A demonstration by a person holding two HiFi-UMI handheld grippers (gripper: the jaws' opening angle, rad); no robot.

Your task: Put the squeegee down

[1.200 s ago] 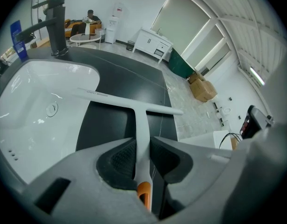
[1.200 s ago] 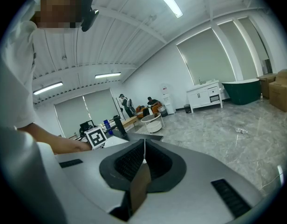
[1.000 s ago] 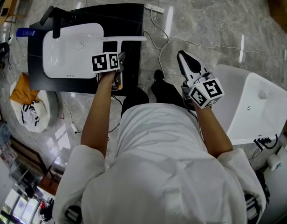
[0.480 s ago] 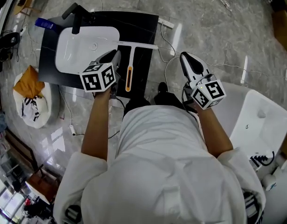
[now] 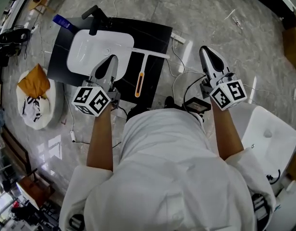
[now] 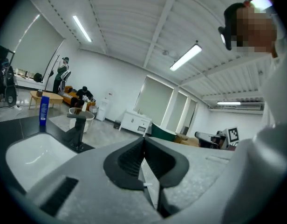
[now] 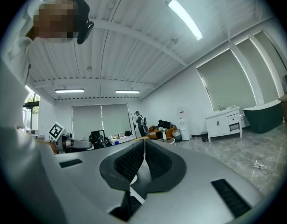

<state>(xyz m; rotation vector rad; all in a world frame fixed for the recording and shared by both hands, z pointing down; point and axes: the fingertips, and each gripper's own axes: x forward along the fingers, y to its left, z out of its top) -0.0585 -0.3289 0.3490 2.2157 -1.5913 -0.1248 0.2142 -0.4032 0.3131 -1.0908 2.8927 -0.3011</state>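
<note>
The squeegee (image 5: 140, 79), with a white blade and an orange-marked black handle, lies flat on the black counter (image 5: 155, 35) to the right of the white basin (image 5: 97, 49). My left gripper (image 5: 108, 59) hovers high over the basin's near rim, left of the squeegee and apart from it. In the left gripper view its jaws (image 6: 144, 143) are pressed together with nothing between them, pointing across the room. My right gripper (image 5: 206, 51) is raised over the floor to the right of the counter, shut and empty (image 7: 144, 147).
A black faucet (image 5: 93, 14) and a blue bottle (image 5: 61, 20) stand at the counter's far side. A white bucket with an orange cloth (image 5: 33, 93) sits on the floor at left. A white bathtub (image 5: 268, 134) is at right. Cables (image 5: 184, 76) trail on the floor.
The left gripper let go of the squeegee handle, rose and drew left, and its jaws closed. The squeegee stays lying on the counter. The right gripper also rose.
</note>
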